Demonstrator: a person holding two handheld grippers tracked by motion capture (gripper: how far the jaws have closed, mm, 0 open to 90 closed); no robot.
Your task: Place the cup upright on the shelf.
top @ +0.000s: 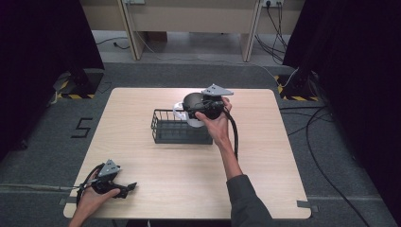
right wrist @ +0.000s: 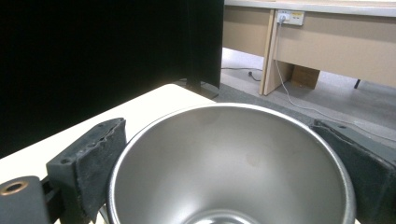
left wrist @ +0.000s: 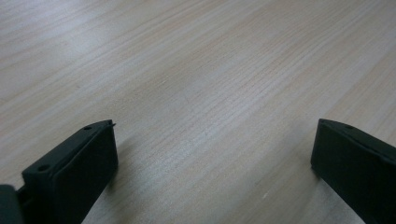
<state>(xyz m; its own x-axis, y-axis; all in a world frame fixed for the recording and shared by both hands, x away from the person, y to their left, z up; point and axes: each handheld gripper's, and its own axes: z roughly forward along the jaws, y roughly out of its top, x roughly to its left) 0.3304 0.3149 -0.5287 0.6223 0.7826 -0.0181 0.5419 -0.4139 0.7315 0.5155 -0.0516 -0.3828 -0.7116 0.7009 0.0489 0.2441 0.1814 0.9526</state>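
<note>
A shiny metal cup (right wrist: pixel 224 172) sits between the two black jaws of my right gripper (right wrist: pixel 224 128), which press on its rim from both sides. In the high view, the right gripper (top: pixel 190 109) holds the cup (top: pixel 189 121) over the right end of a black wire basket (top: pixel 165 113) at the middle of the table. The cup's base is hidden behind the basket wall. My left gripper (top: pixel 128 188) rests low at the table's front left corner. Its jaws stand wide apart over bare wood in the left gripper view (left wrist: pixel 215 135), with nothing between them.
The light wooden table (top: pixel 265 161) stands on grey carpet. Black curtains hang at both sides, with stand bases (top: pixel 78 85) near the far corners. Cables (top: pixel 326 142) run over the floor to the right, and a desk (top: pixel 189 19) stands beyond.
</note>
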